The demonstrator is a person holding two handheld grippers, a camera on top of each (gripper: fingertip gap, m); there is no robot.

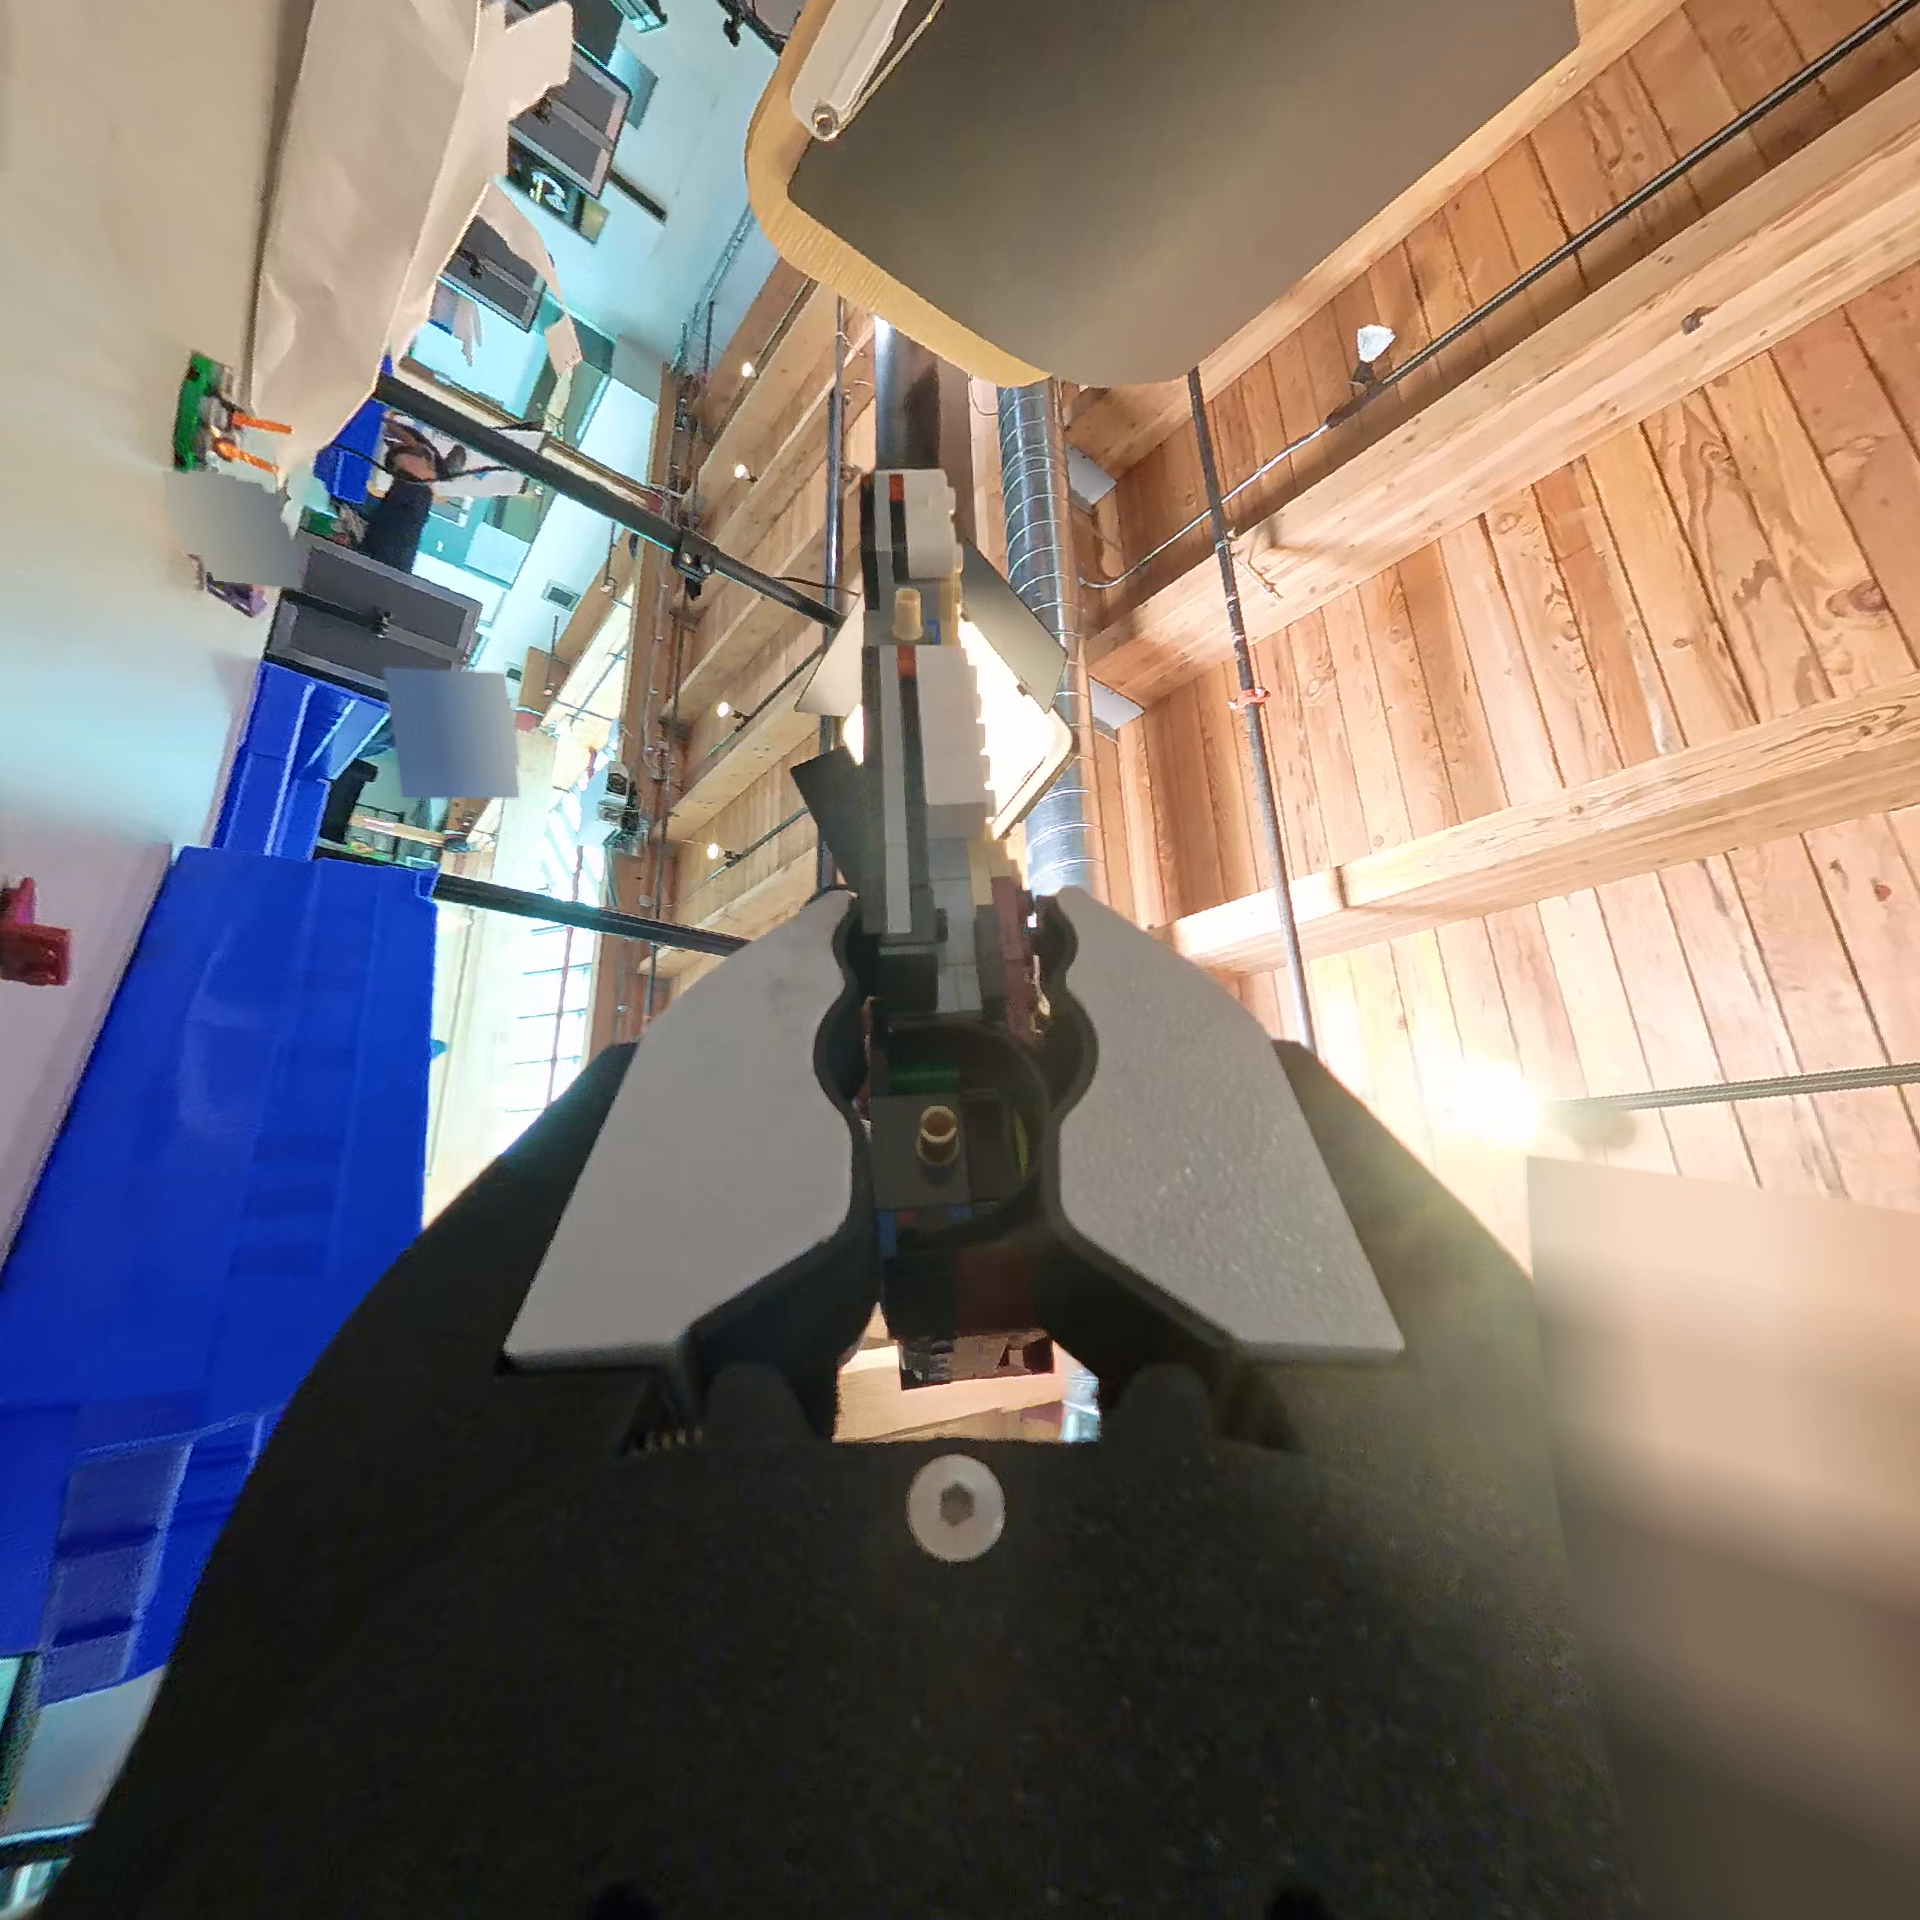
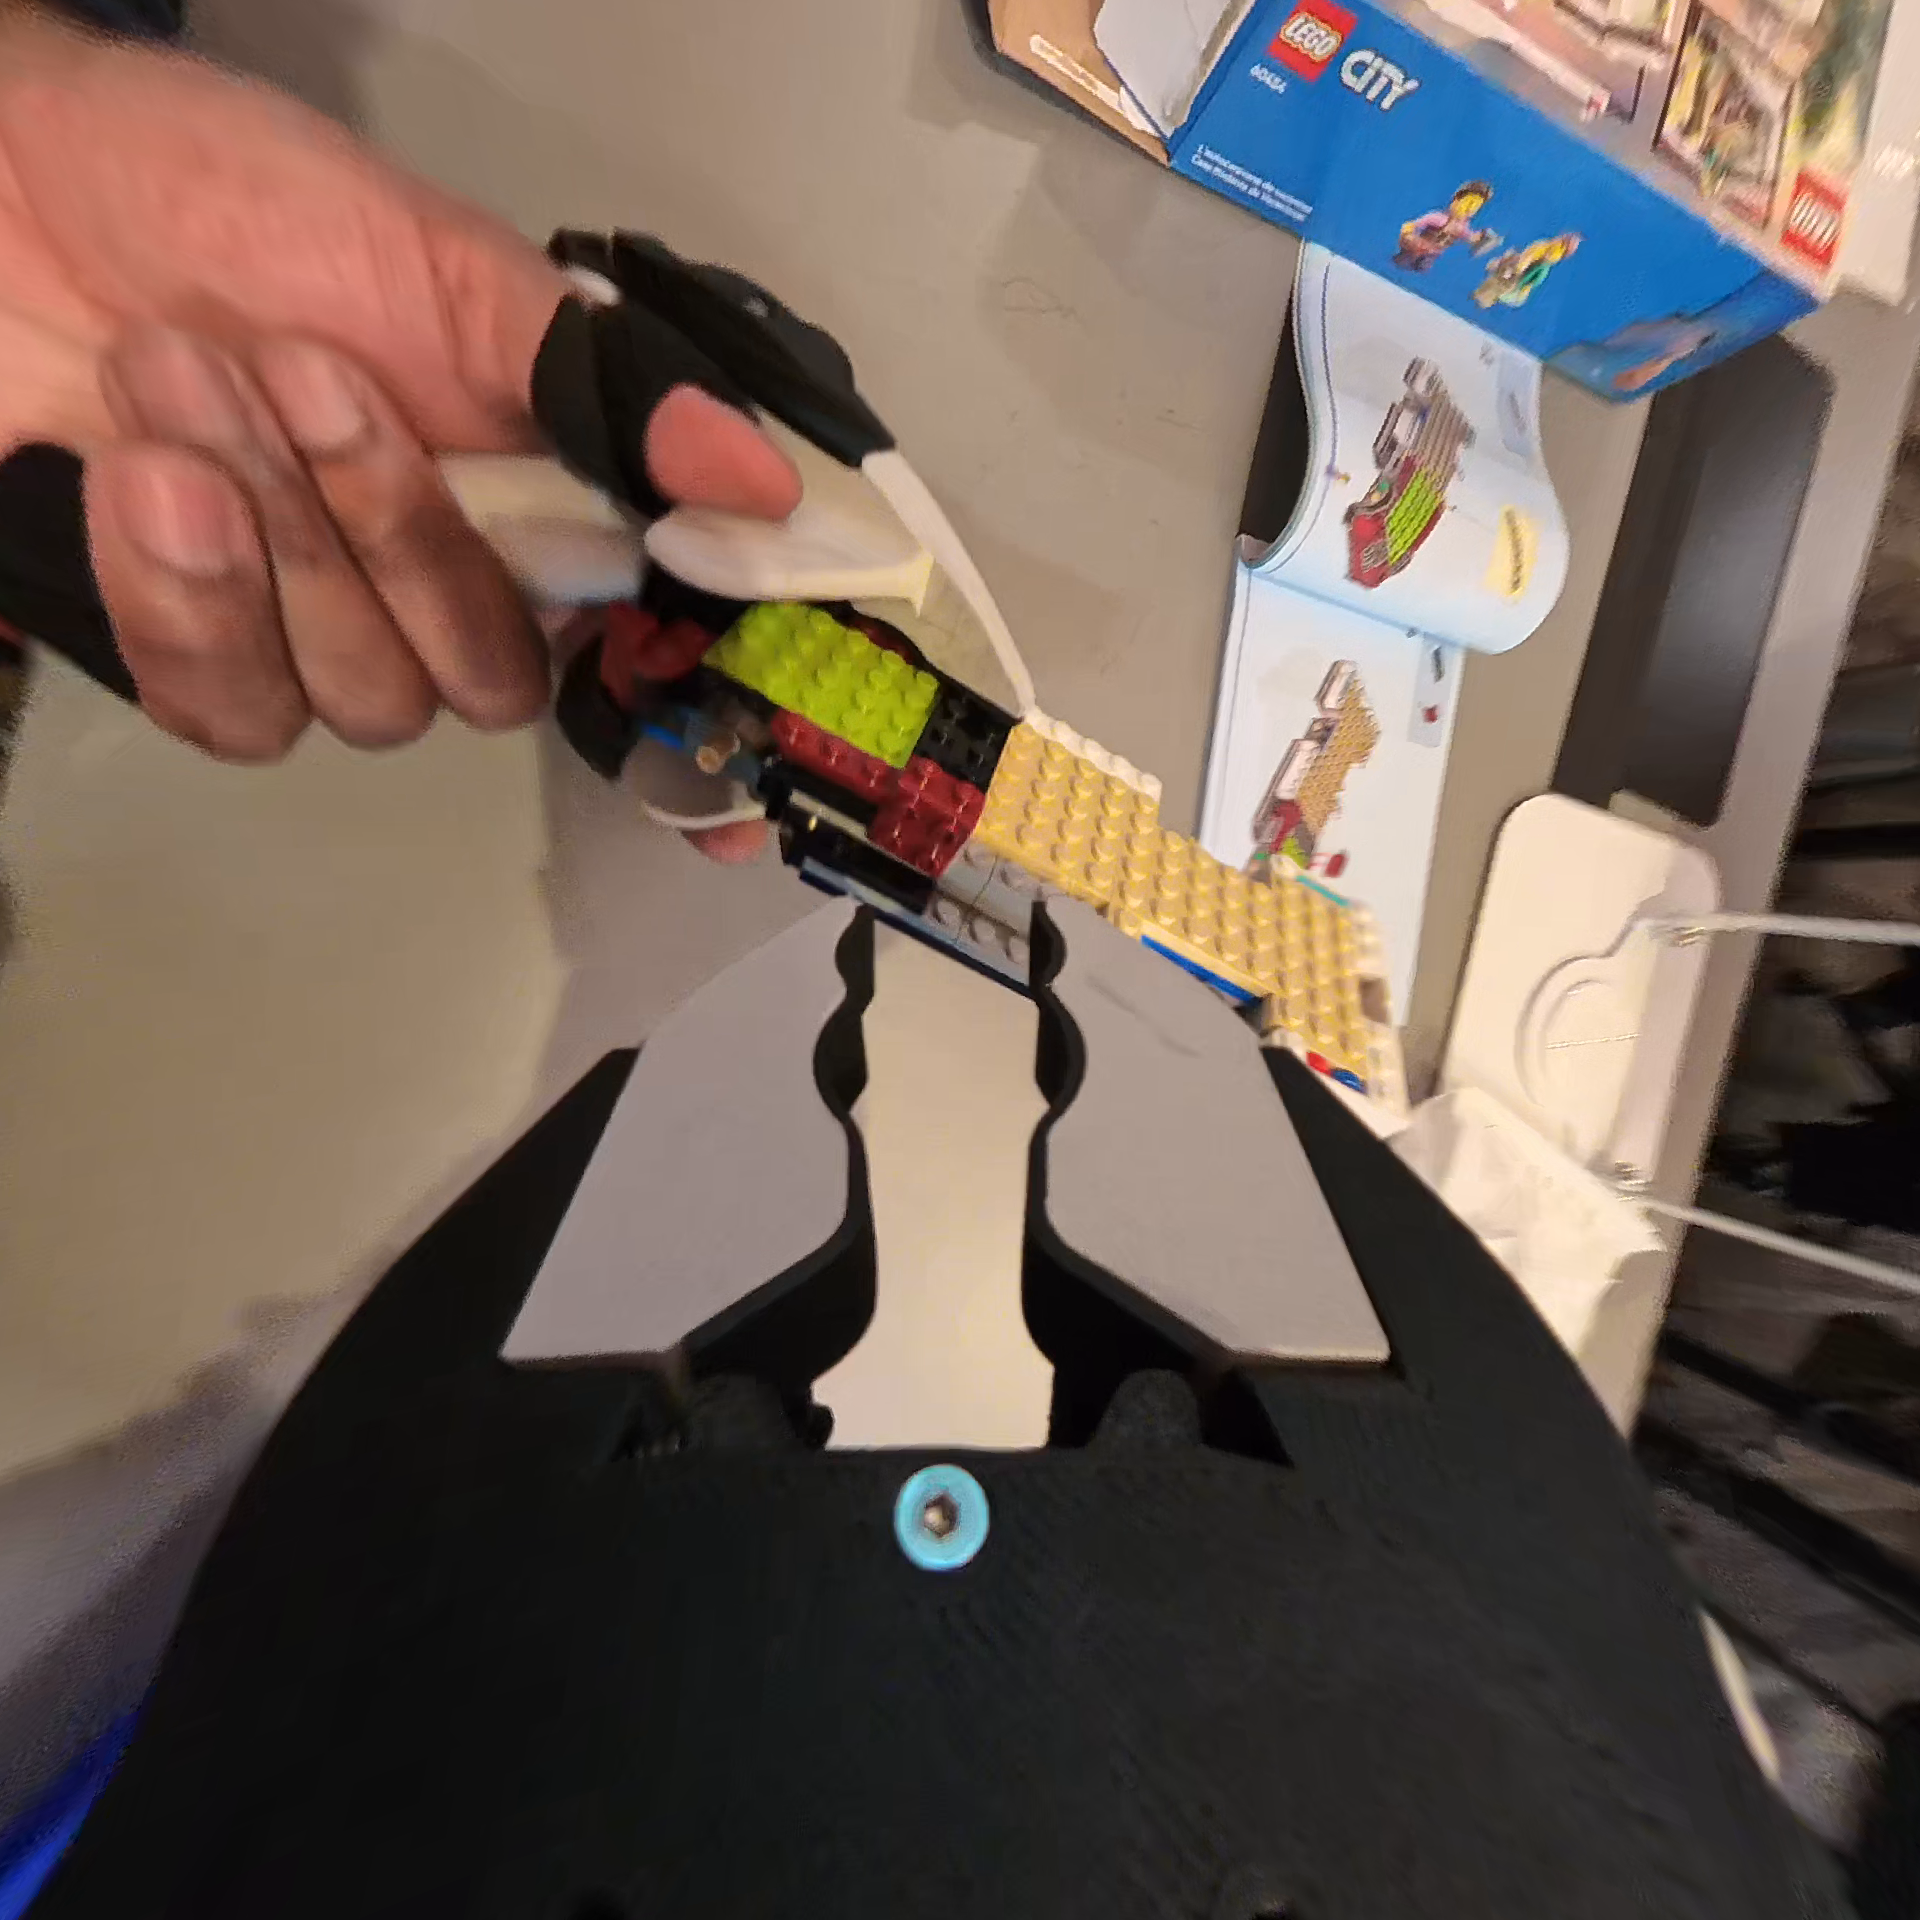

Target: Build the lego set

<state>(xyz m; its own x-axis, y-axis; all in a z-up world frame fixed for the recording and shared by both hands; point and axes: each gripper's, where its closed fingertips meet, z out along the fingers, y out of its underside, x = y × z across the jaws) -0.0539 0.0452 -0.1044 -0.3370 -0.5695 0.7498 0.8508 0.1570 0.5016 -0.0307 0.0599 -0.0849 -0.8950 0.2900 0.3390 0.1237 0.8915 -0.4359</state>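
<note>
My left gripper (image 1: 951, 914) points up toward the ceiling and is shut on a toy brick model (image 1: 925, 727) of white, grey, black and dark red bricks, which sticks out past the fingertips. The right wrist view shows the same model (image 2: 1132, 831) with lime, red, black and tan studded plates, held above the grey table (image 2: 312, 1039). A hand (image 2: 260, 468) holds the left gripper, whose white finger (image 2: 790, 540) presses on the model's dark end. My right gripper (image 2: 948, 920) is open and holds nothing. Its fingertips sit just below the model's grey bricks (image 2: 987, 894).
An open instruction booklet (image 2: 1392, 582) and a blue toy box (image 2: 1507, 177) lie on the table beyond the model. A white plastic piece (image 2: 1579, 987) lies at the right. Blue bins (image 1: 208, 1143) stand at the left, under a wooden ceiling (image 1: 1558, 623). About 4 cm separates my left fingertips from my right.
</note>
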